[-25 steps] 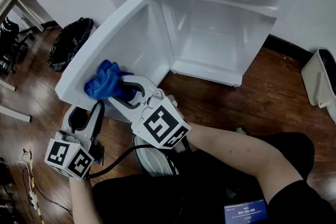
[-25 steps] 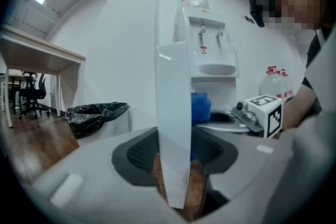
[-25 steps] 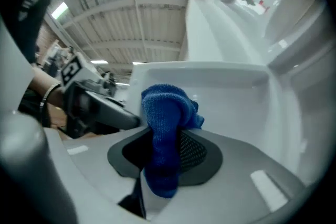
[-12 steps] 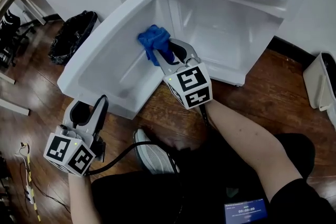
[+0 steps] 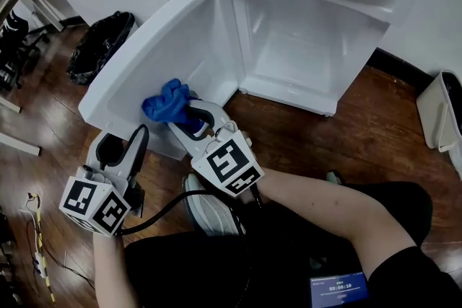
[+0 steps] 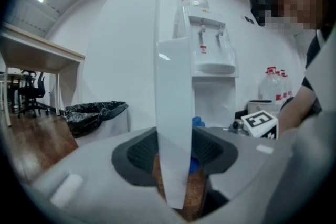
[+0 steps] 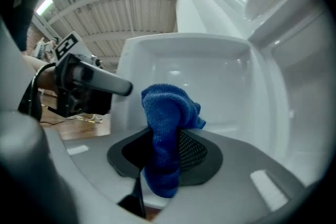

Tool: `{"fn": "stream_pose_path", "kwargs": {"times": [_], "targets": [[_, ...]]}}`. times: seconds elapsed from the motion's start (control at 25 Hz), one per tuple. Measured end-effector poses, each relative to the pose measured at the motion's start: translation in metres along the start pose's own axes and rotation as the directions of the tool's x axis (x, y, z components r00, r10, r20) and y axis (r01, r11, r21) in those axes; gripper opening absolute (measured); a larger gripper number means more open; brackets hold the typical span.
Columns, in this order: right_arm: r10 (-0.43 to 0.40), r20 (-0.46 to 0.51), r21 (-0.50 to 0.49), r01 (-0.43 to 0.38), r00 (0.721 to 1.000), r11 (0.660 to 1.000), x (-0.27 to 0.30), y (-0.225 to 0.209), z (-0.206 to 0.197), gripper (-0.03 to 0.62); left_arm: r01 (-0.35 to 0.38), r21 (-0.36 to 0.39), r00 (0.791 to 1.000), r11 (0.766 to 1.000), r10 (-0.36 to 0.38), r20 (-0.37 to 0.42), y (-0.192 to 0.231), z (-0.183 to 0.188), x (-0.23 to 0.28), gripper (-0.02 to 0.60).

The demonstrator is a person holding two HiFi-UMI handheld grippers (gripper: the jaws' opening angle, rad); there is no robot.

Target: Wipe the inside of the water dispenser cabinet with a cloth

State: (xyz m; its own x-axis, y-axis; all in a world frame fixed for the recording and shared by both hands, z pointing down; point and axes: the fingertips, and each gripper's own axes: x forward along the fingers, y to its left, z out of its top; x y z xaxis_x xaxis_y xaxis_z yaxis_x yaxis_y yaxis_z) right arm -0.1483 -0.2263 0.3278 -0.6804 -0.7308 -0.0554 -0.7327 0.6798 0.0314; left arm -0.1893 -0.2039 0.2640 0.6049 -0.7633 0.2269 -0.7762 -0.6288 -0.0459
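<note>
Two tongs busy | left gripper (image 5: pixel 123 146) clamped narrow on door (image 5: pixel 144 47) edge, lower left | right gripper (image 5: pixel 190 117) pinching blue cloth (image 5: pixel 167 103) against door's inner panel, centre left | cabinet (image 5: pixel 303 47) cavity, upper right, seemingly yet to wipe

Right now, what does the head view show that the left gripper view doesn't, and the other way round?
Only the head view looks into the open cabinet and shows the person's shoe on the floor. Only the left gripper view shows the dispenser's taps, the water bottles beside it, and the left gripper with its jaws closed on the edge of the cabinet door. Both show that door, the black bin bag, and the blue cloth with the right gripper that holds it.
</note>
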Motion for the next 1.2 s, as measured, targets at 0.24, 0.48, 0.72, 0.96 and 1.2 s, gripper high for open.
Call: {"fn": "stream_pose_path", "kwargs": {"times": [0.24, 0.48, 0.72, 0.96, 1.2], "targets": [[0.16, 0.019, -0.101, -0.157, 0.987, 0.982, -0.002, 0.028, -0.006, 0.124, 0.004, 0.001, 1.0, 1.0, -0.004, 0.002, -0.001, 0.0, -0.001, 0.198], [-0.022, -0.033, -0.076, 0.019, 0.999, 0.997, -0.006, -0.047, -0.039, 0.124, 0.006, 0.001, 1.0, 1.0, -0.006, -0.001, -0.002, 0.0, 0.0, 0.198], [-0.263, -0.097, -0.121, 0.251, 0.96, 0.96, -0.018, -0.132, -0.059, 0.123, 0.006, 0.013, 1.0, 1.0, -0.006, -0.008, -0.003, 0.0, 0.0, 0.198], [-0.337, -0.122, -0.091, 0.328, 0.933, 0.94, -0.021, -0.13, -0.075, 0.124, 0.016, 0.024, 1.0, 1.0, -0.016, -0.019, -0.005, -0.001, 0.0, 0.196], [-0.184, -0.12, 0.014, 0.187, 0.976, 0.982, -0.006, -0.054, -0.082, 0.124, 0.002, 0.017, 1.0, 1.0, -0.002, -0.017, -0.002, -0.001, 0.0, 0.198]]}}
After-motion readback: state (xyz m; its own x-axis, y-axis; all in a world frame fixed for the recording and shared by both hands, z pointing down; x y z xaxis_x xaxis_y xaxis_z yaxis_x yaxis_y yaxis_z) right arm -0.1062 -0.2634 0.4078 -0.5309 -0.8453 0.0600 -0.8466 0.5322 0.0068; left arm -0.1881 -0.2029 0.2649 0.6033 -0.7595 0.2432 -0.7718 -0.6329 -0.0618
